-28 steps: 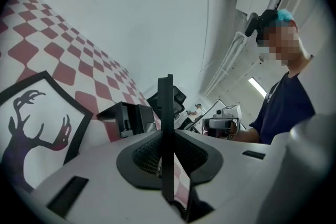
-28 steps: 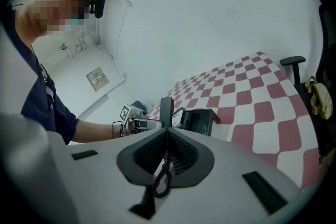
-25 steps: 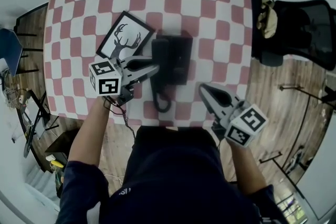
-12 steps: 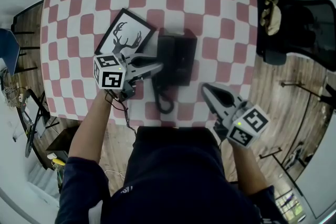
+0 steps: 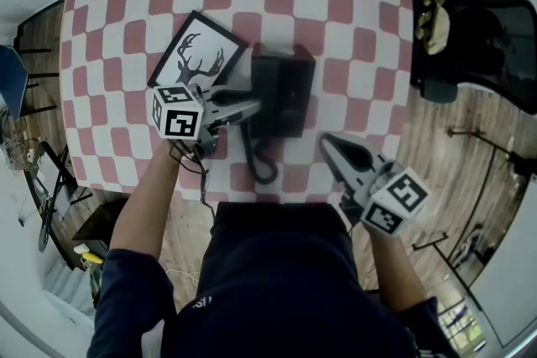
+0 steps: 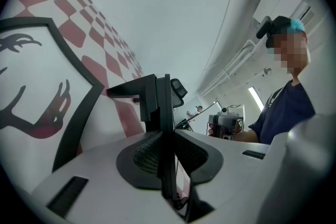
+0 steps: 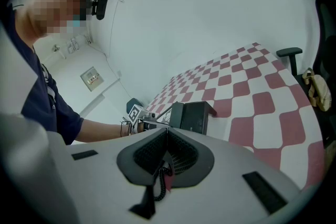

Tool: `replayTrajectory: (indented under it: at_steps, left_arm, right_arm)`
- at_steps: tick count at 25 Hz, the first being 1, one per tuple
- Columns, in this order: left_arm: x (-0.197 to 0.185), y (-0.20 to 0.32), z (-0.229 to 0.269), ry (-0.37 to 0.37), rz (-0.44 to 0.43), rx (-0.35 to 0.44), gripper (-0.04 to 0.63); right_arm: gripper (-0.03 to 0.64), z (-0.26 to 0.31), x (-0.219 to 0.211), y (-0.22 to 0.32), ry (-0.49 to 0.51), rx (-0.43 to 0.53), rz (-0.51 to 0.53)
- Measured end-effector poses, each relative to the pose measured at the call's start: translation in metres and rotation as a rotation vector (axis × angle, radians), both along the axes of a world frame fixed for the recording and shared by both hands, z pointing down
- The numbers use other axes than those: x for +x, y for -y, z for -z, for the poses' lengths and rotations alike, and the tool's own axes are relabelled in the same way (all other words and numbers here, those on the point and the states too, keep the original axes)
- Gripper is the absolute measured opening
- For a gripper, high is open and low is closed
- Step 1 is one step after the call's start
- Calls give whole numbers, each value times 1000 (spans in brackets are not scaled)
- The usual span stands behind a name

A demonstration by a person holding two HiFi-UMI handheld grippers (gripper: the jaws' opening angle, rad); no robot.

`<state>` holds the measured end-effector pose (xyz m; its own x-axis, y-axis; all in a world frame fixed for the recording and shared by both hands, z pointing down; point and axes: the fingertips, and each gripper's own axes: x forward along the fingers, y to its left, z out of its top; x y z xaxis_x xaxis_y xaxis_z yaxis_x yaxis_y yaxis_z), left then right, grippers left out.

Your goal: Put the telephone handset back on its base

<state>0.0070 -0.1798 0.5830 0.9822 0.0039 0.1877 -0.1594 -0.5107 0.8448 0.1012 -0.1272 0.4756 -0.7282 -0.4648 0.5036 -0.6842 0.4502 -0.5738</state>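
- A table under a red-and-white checked cloth (image 5: 336, 4) fills the upper part of the head view, with wooden floor (image 5: 436, 147) on both sides and a black office chair (image 5: 478, 38) off the table's right edge.
- The black telephone base (image 5: 292, 88) sits near the middle of the cloth, towards the person's side.
- A framed deer picture (image 5: 198, 59) lies flat just beside the base, on its left.
- The handset (image 5: 256, 92) lies lengthwise along the left side of the base. From above it seems to sit on or just over its cradle, but the dark shapes merge and I cannot tell whether it is fully seated.
- A coiled cord (image 5: 262, 163) loops from the phone's near end onto the cloth.
- The left gripper (image 5: 250, 107) reaches in from the left, roughly level, with its tips at the handset's side. In the left gripper view its jaws are clamped on the thin dark edge of the handset (image 6: 152, 105), with the deer picture (image 6: 31, 86) close on the left.
- The right gripper (image 5: 329, 145) hangs over the table's near edge, right of the cord and apart from the phone. In the right gripper view its jaws meet with nothing between the pads. The cord (image 7: 160, 176) shows beneath them and the base (image 7: 197, 117) lies ahead.
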Motion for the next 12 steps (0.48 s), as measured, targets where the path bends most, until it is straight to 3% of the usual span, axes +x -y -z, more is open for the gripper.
replayTrajectory:
  at_steps: [12]
  left_arm:
    - [0, 4, -9, -5, 23, -80, 110]
  right_arm:
    - [18, -6, -1, -5, -1, -12, 10]
